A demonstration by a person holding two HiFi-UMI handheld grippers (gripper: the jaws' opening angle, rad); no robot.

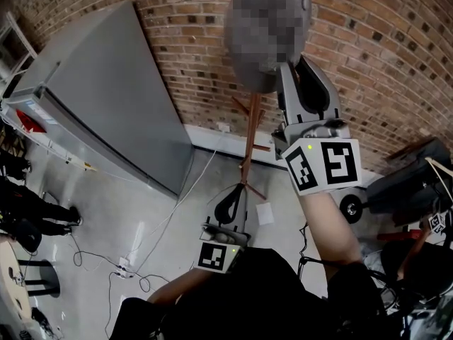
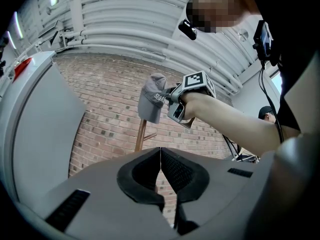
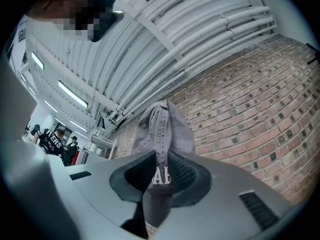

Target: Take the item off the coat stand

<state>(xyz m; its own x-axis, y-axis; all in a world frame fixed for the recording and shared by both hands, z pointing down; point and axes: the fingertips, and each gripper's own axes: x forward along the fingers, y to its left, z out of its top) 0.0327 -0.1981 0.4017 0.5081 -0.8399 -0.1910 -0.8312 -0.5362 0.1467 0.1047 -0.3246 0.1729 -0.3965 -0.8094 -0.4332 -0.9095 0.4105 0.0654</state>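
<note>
Cap: A grey cloth cap [image 3: 162, 129] with white letters is seen at the top of the wooden coat stand [image 1: 251, 140].
Right gripper: The right gripper [image 3: 161, 170] is held up high. Its jaws are pinched on a fold of the cap's cloth.
Left gripper: The left gripper [image 2: 160, 165] is held lower down. Its jaws are pressed together, with nothing between them.
How it will handle: The cap is judged to be light and soft. It can be squashed and will not break. It may flop, or slip out if only a thin bit is held.
Where to hold: A thick fold at the front is judged best.
</note>
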